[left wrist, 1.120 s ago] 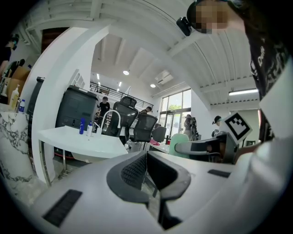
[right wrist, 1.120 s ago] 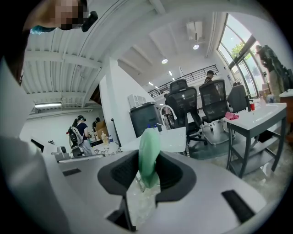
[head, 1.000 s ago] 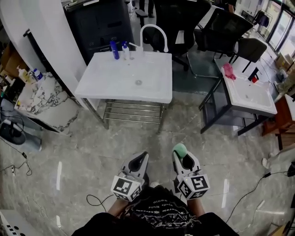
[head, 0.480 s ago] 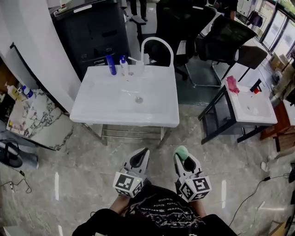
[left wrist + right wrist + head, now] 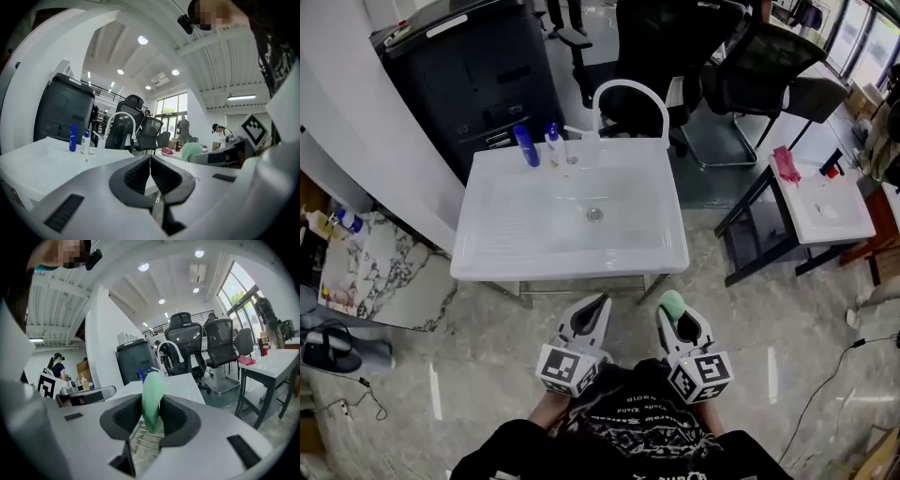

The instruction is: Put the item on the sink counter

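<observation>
- Head view: left gripper [image 5: 598, 307] and right gripper [image 5: 671, 315] are side by side, both aimed at the near rim of the white sink table [image 5: 572, 270] and stopping just short of it.
- Left gripper view only: jaws pressed together, nothing between them.
- Right gripper view: jaws clamped on a pale green rounded item [image 5: 152, 394], upright between the pads with its top standing clear above them. In the head view it is only a green blob at the jaw tips. The item is off the table, in the air before the front rim.
- Right gripper view also shows metal rack bars [image 5: 146, 437] under the table; the head view barely shows them.
- Basin bare. A blue bottle [image 5: 526, 146] stands at the back rim, beside the white arched faucet [image 5: 628, 94].
- Front rim unobstructed. To the right, a strip of grey marble-look floor [image 5: 703, 253], then a second white table [image 5: 839, 220] carrying a pink cloth [image 5: 787, 164].
- Item's lower end is sunk between the pads; its material is unclear.
</observation>
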### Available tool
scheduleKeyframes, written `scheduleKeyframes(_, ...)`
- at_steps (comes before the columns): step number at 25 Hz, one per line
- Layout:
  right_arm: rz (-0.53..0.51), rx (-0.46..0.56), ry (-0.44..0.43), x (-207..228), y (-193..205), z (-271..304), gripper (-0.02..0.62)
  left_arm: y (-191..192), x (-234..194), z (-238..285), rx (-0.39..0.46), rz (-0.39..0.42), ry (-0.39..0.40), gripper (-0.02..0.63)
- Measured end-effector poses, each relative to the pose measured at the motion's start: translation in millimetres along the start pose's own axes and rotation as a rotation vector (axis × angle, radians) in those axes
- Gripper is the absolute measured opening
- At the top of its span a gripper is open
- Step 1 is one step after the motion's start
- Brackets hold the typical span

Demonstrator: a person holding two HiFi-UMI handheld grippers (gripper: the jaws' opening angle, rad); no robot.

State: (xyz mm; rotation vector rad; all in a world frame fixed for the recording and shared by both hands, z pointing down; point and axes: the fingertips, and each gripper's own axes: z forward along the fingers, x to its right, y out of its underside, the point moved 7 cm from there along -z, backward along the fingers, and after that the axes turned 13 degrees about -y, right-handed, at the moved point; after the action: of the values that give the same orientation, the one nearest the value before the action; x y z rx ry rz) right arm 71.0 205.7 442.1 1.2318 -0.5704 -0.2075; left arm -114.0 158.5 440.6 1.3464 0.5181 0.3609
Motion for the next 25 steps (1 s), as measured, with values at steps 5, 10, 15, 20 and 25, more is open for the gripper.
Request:
scheduleKeyframes(5,0.003,-0.012,0.006,6.7,-5.0,19.5,0.112,-2.4,-16.2,9.7,-0.004,-0.009,-0.005,0.008)
scheduleKeyframes(10,0.012,-0.01,-0.01,26.8,-11.9,41.8,0.111,-2.2,-30.1,22.5,-0.018,-0.019,-0.048,0.008)
scheduleKeyframes(15,0.025,-0.016,-0.037,60.6,-23.3,76.5,0.112,-2.9,-48.1,50.2,-0.029,-0.023,-0.112,0.008)
scheduleKeyframes(20,0.026,-0.042,-0.1,96.8,-39.5,124.4,0.11,-11.2,-61.9,95.9,-0.037,-0.019,-0.163,0.008)
scheduleKeyframes(25,-0.015,-0.072,-0.172,133.6,-64.1,173.3,0.11,-23.1,-71.8,144.2,-0.034,-0.024,-0.215,0.008)
